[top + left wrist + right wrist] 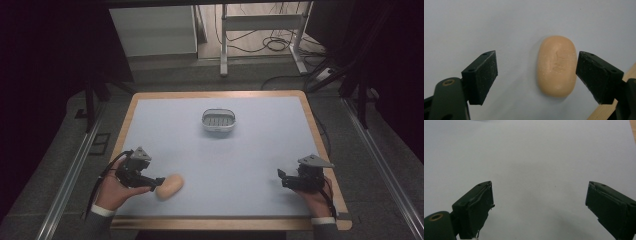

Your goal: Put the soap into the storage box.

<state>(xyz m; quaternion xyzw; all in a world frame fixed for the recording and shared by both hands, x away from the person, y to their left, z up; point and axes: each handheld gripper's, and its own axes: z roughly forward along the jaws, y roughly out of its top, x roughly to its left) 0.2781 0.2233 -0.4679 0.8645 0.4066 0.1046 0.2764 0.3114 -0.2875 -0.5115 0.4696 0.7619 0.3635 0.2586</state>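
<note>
Straddling the peach soap bar (557, 66) at the lower left of the counter (250, 150), the left tongs (537, 75) gape wide, gripping nothing. Right tongs (539, 207) idle wide open, empty. Grasp and carry to the soap dish (218, 120) seemingly remain.

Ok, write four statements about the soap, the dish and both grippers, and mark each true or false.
1. The left gripper is open with the soap bar between its jaws. True.
2. The soap bar lies in the soap dish. False: it lies on the blue mat, near the front edge.
3. The right gripper holds the dish. False: it is open over bare mat.
4. The dish sits farther from the person than both grippers. True.
</note>
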